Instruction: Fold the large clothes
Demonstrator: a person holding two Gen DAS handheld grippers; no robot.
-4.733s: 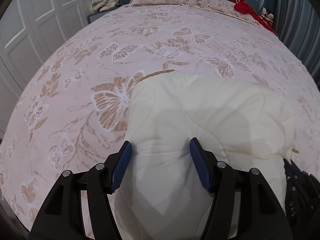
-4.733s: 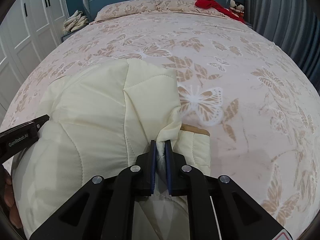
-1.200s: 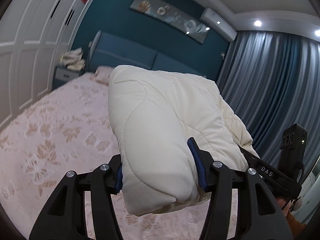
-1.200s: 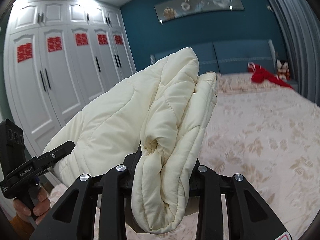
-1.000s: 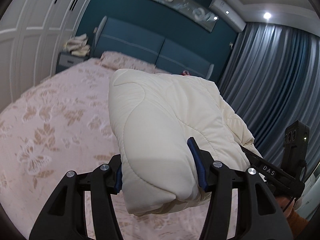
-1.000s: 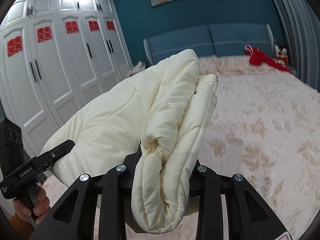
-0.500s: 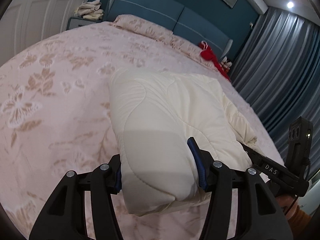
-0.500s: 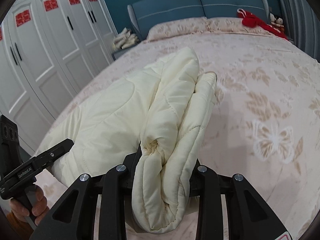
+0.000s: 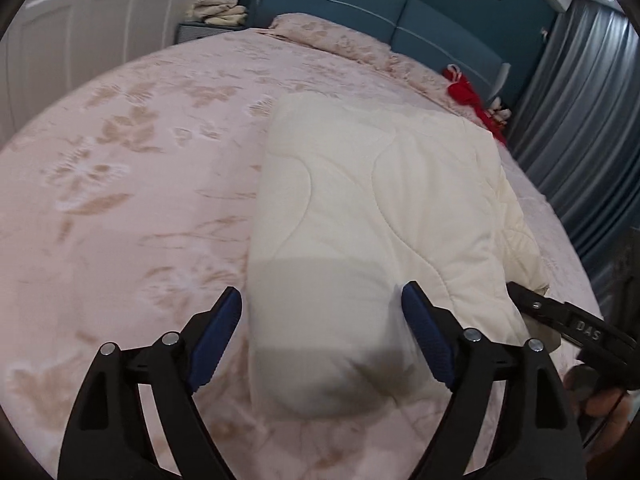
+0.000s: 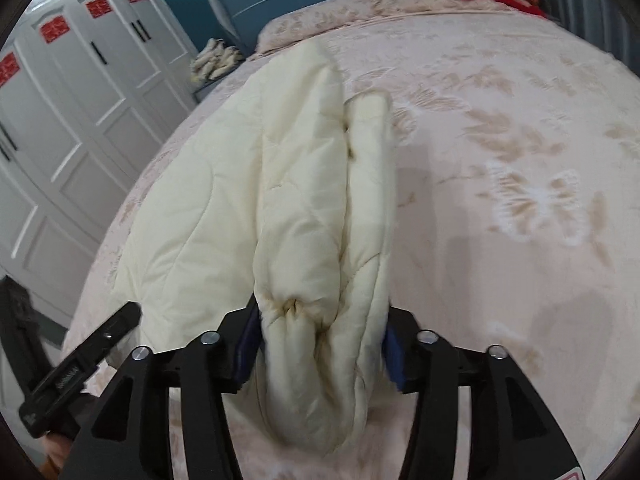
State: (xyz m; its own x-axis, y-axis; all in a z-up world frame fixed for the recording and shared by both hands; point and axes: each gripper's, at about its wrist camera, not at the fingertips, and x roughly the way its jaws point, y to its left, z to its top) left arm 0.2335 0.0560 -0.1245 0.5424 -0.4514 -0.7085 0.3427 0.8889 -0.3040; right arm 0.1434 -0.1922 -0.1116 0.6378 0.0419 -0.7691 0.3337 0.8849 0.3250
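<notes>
Cream quilted garment (image 9: 380, 216), folded into a thick bundle, lies on the bed (image 9: 132, 184) w/ pink butterfly-print cover, nearer the foot end & the curtain side. In right wrist view the same bundle (image 10: 304, 208) shows its stacked folded edges, w/ a rolled end facing the camera.

Left gripper (image 9: 322, 334): jaws opening, blue pads (image 9: 426, 338) now standing off both sides of the bundle's near end, a gap visible at the left pad; bundle sits between them but isn't pinched.

Right gripper (image 10: 316, 356): jaws opening too, yet the folded edge fills the space between the pads (image 10: 394, 354) & the fabric touches both, so it's gripping the garment for now.

Each gripper shows at the edge of the other's view, a hand (image 9: 600, 404) on the right one's handle.

Further out: pillows (image 9: 320, 32) at the blue headboard (image 9: 400, 12), red cloth (image 9: 468, 94) near them, a pile of pale folded items on the nightstand (image 9: 216, 8), white wardrobe doors w/ red stickers (image 10: 60, 92), grey-blue curtain (image 9: 580, 112).
</notes>
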